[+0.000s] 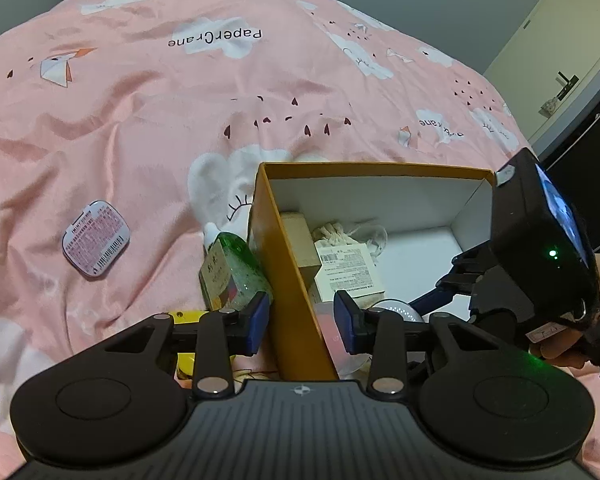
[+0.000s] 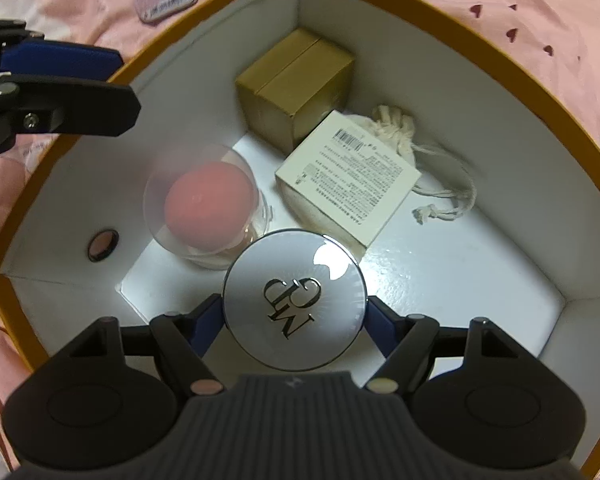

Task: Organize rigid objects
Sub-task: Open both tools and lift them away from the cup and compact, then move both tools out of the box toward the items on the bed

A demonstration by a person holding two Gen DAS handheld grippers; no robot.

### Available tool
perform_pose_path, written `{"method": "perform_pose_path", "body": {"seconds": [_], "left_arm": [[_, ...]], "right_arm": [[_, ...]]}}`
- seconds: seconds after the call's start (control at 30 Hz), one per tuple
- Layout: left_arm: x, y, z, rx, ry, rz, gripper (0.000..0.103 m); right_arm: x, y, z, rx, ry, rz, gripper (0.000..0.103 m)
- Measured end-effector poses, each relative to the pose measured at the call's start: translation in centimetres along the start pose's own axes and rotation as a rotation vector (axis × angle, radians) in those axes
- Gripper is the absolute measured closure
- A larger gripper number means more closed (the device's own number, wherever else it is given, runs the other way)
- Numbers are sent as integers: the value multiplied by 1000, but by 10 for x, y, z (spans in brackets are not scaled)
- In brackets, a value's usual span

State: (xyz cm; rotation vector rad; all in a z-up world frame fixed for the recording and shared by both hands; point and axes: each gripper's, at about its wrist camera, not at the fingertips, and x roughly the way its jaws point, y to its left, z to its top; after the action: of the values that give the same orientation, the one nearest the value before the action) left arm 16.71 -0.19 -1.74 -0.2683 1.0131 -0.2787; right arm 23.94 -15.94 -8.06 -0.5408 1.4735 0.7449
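Right tool (image 2: 295, 314) grips round compact (image 2: 295, 300) inside box (image 2: 480, 92); left tool (image 1: 302, 316) open, straddling box wall, hiding compact.

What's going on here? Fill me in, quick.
A person is sorting small items on a pink bedspread into an orange box. The right gripper holds a round silver compact in its jaws, inside the box above the floor. Already in there: a gold carton, a white carton, a drawstring pouch and a pink sponge in a clear case. The left gripper straddles the box's wall, jaws open. A green bottle and a pink tin are outside.
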Motion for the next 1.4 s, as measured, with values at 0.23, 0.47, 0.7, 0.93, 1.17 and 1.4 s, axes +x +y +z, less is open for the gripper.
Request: {"method": "perform_pose_path", "body": {"seconds": [0.23,0.47,0.7,0.93,1.17,1.4], "left_arm": [[0,-1,-3,2,-3,-1,59],[-1,-2,-3,3,-5,1,59],[-3,-2,-3,-5,-10,2,59],[-16,-6,-8,11,-61,9,59],[-36,-12,-15,32,-131,42,58],[-55,-14,-24,53,-206,57,58]], "right_arm": [[4,0,1,-10,31,4,28],[5,7,1,-17,36,-18,28],[7,18,5,-20,45,-33,22],[-7,20,-3,9,-13,-79,22],[-44,39,-19,46,-209,-183,22],[-80,76,-24,6,-450,-187,25]]}}
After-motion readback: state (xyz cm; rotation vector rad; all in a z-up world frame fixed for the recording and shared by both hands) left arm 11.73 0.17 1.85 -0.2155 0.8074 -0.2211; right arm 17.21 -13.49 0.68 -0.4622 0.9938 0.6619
